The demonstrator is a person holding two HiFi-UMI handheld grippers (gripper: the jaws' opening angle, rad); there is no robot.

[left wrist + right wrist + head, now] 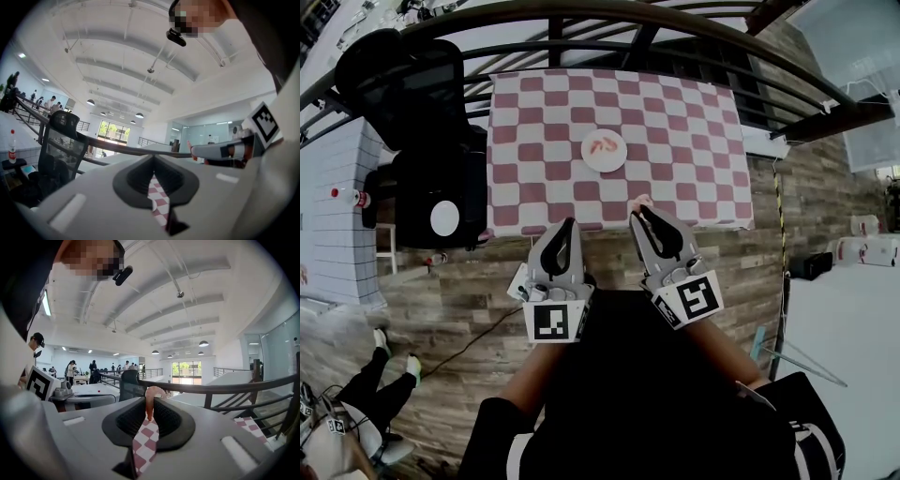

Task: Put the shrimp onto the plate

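Right gripper (149,412) fingers pinch the shrimp (151,397) just at their tips, left gripper (157,190) fingers pressed together, empty; the shrimp could slip free before the far plate (605,163).

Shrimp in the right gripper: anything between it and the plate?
Nothing visible. The right gripper pinches the shrimp just over the table's near edge. The plate sits ahead and slightly left, mid-table, with only bare checkered cloth between. The plate already carries other shrimp, but its rim area is free.

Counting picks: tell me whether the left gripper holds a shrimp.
No, the left gripper's jaws meet with nothing between them, only checkered tablecloth beyond.
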